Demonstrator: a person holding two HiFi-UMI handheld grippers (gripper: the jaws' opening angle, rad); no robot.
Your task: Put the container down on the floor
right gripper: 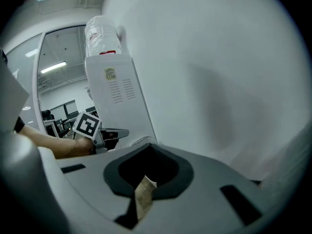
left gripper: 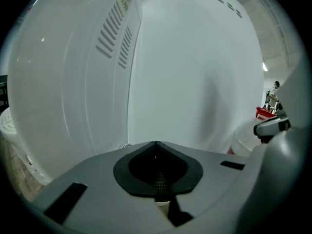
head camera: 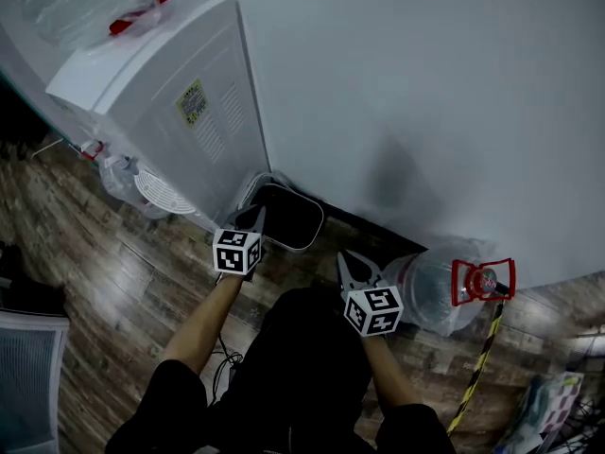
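Note:
The container (head camera: 288,218), a dark bin with a pale grey rim, stands on the wooden floor against the white wall, right beside the water dispenser (head camera: 180,102). My left gripper (head camera: 255,218) points at the bin's left rim; whether it touches the rim I cannot tell. In the left gripper view its jaws (left gripper: 156,143) meet at the tip with nothing between them, and the bin is hidden below them. My right gripper (head camera: 354,265) hovers to the right of the bin, apart from it. Its jaws (right gripper: 148,145) are also shut and empty.
A clear water bottle (head camera: 430,291) with a red handle cap (head camera: 484,280) lies on the floor at the right, by the wall. A second bottle (head camera: 128,180) sits at the dispenser's front. A black-and-yellow striped bar (head camera: 477,372) lies at the lower right.

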